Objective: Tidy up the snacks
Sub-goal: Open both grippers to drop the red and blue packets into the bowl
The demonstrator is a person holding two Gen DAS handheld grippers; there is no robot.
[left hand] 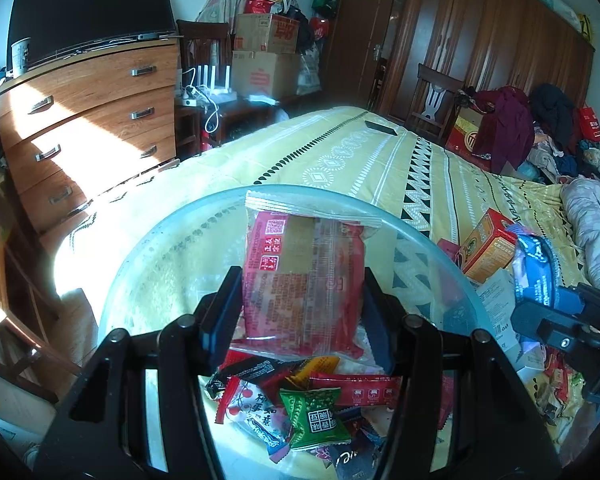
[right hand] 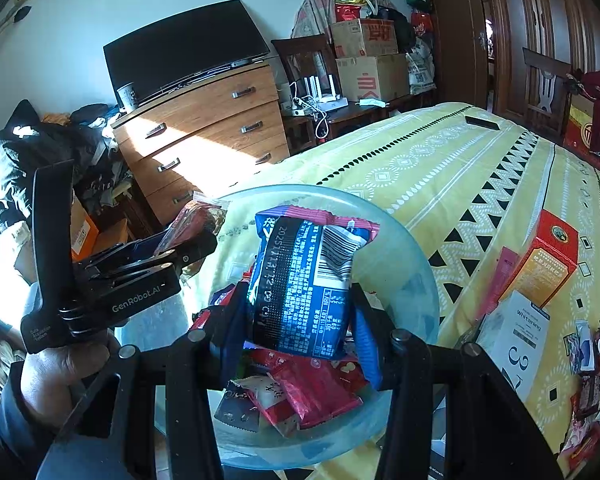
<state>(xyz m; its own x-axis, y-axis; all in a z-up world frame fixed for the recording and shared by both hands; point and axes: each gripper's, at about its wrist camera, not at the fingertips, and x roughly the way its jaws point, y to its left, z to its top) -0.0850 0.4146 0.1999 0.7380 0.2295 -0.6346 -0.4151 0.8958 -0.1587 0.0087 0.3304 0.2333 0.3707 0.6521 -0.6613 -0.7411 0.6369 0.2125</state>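
Observation:
A clear glass bowl (left hand: 148, 248) rests on the yellow patterned bed and holds several small wrapped snacks (left hand: 312, 412). Above it, my left gripper (left hand: 300, 300) is shut on a red snack packet in a clear wrapper (left hand: 304, 272). In the right wrist view, the same bowl (right hand: 412, 264) lies under my right gripper (right hand: 300, 320), which is shut on a blue snack bag (right hand: 300, 280). Red and white candies (right hand: 300, 392) lie in the bowl below it. The left gripper (right hand: 172, 256), held by a hand (right hand: 60, 364), appears at the bowl's left rim with the red packet (right hand: 196, 216).
An orange-red box (right hand: 540, 264), a white box (right hand: 516, 332) and loose snacks (right hand: 588, 400) lie on the bed (right hand: 440, 168) to the right. A dark remote (right hand: 482, 122) sits far up the bed. A wooden dresser (left hand: 88, 116) with a monitor stands left. Clothes pile (left hand: 540, 120) at the right.

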